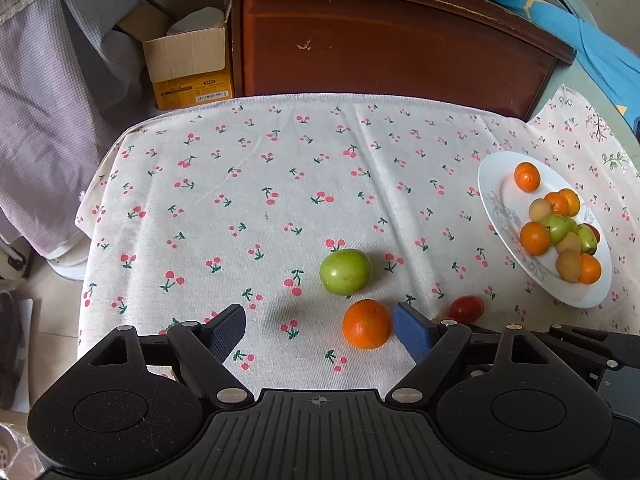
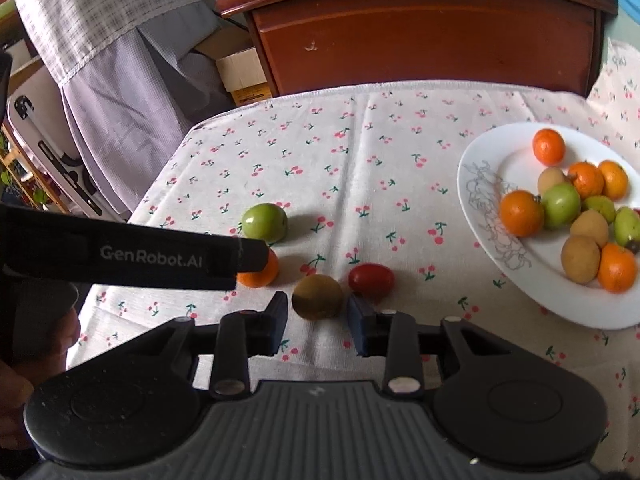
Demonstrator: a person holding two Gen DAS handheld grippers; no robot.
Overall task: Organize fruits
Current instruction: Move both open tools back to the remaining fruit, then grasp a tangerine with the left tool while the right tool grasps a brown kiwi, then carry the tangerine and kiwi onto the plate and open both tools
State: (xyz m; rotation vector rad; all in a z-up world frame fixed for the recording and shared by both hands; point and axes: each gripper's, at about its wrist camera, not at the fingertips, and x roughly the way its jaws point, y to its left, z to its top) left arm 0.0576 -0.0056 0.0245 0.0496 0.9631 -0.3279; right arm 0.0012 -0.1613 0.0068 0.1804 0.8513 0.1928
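In the left wrist view my left gripper is open low over the cherry-print cloth. A loose orange lies between its fingers, close to the right finger and untouched. A green fruit lies just beyond it and a red tomato to the right. In the right wrist view my right gripper is shut on a small brown fruit resting on the cloth. The red tomato sits just right of that fruit. The white plate at the right holds several oranges, green fruits and brown fruits.
The left gripper's black body crosses the left of the right wrist view, hiding part of the orange. A brown wooden cabinet stands behind the table, with a cardboard box and hanging checked fabric at the left.
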